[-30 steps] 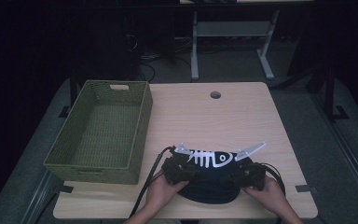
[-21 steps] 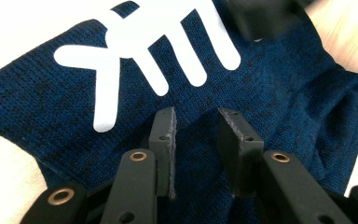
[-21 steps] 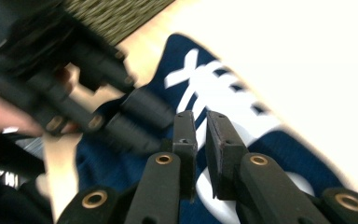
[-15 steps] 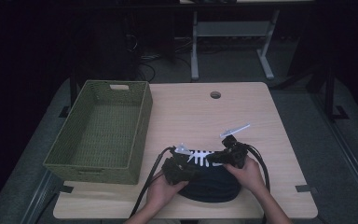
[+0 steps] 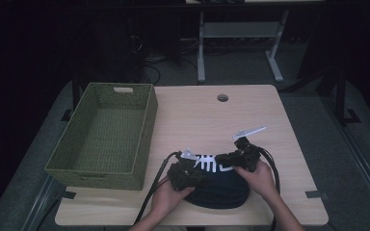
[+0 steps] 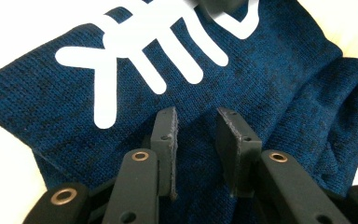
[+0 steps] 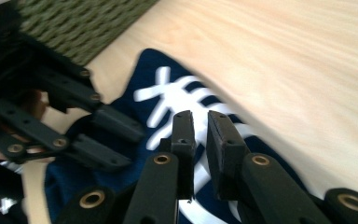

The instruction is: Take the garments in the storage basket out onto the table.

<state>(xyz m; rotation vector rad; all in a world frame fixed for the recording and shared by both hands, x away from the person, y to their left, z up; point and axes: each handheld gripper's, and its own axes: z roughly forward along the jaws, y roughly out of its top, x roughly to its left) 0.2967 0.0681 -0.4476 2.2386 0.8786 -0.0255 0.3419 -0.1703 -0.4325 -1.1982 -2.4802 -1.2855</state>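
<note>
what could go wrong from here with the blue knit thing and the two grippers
1. The left gripper pinches only a small ridge of the dark blue knit garment; a pull might slip it free.
2. The right gripper has just been opening and holds nothing between its jaws, so any fold it carried over the white fishbone print may spring back.
3. The garment lies near the table's front edge, so a tug could drag it off.

Dim high view with dark surroundings; bright, motion-blurred right gripper view, overexposed corners in the left.
</note>
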